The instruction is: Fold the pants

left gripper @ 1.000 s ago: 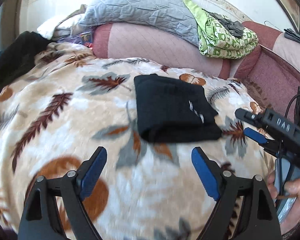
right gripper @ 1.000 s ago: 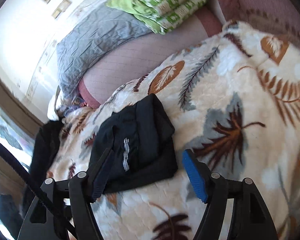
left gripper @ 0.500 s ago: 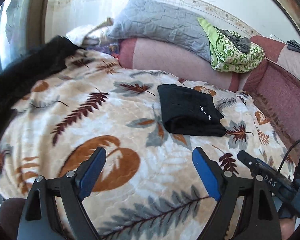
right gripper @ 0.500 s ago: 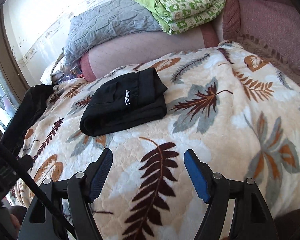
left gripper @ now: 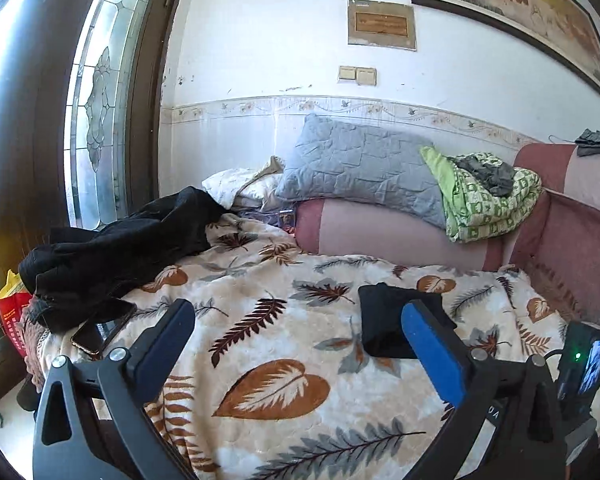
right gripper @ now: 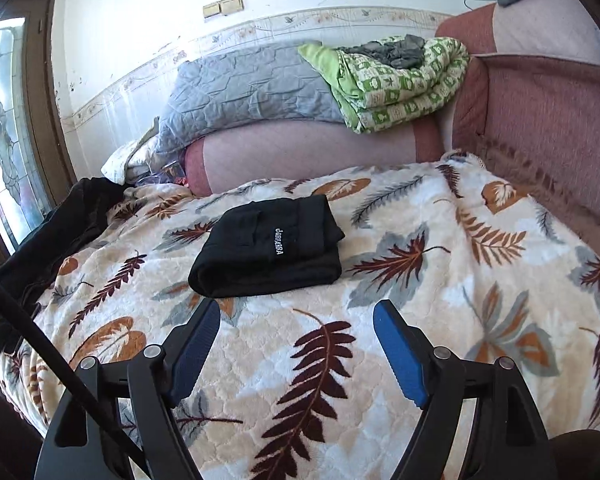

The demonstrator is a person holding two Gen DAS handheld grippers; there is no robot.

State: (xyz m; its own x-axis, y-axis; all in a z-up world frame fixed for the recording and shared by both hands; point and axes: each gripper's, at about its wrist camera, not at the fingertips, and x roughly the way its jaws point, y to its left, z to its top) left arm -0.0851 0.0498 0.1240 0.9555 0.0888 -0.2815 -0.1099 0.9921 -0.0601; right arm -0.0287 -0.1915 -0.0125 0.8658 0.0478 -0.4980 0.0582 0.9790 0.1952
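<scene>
The black pants (right gripper: 268, 246) lie as a compact folded bundle on the leaf-patterned blanket (right gripper: 440, 280) that covers the bed, a little above the middle of the right wrist view, with a small white logo facing up. In the left wrist view the same bundle sits right of centre, partly hidden behind the blue pad of that gripper's right finger.

Both tools are off the cloth. The right gripper (right gripper: 296, 348) hangs low in its frame with its jaws spread wide and nothing between them, near the front edge of the bundle but apart from it. The left gripper (left gripper: 296, 344) is likewise parted and empty, held over bare blanket.

To my eye the folding itself looks finished: the edges sit fairly square and no leg trails out. What remains, if anything, seems to be a tidy-up or a withdrawal. One corner at the right of the bundle sticks out slightly, so a next move might call for a light press there, coming in flat so the layers do not slide.

A loose black garment (left gripper: 112, 252) lies heaped at the left of the left wrist view, with a phone (left gripper: 100, 330) beside it.
</scene>
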